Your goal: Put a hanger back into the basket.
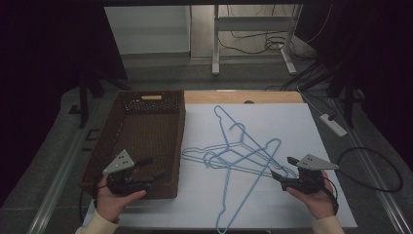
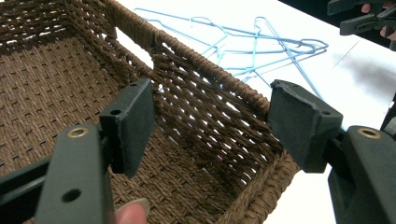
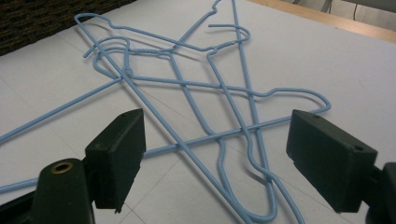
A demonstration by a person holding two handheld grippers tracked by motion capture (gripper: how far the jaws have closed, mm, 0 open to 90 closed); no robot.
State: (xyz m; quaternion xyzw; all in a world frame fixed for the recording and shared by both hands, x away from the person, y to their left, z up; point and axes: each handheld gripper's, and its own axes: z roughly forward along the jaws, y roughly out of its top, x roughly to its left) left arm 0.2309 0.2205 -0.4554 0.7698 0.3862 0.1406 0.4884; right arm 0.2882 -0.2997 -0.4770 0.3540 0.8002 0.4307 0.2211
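Lying in a tangled pile at the centre of the high view, the blue hangers [image 1: 238, 156] rest on the white table [image 1: 292, 126], crossing over each other. One long hanger reaches down to the bottom edge of that frame. To their left stands the brown woven basket [image 1: 141, 141], its right wall just beside the pile.

The left claw [image 1: 148, 168] is in the lower left of the high view, over the near right corner of the basket. It is released: in the left gripper view its jaws stand wide apart with the basket wall [image 2: 210, 107] behind them, and nothing is between them.

The right claw [image 1: 285, 168] is in the lower right, at the right end of the pile. It is released too. In the right gripper view the hangers [image 3: 210, 93] lie between and beyond the wide jaws, but the pads do not press on any wire.
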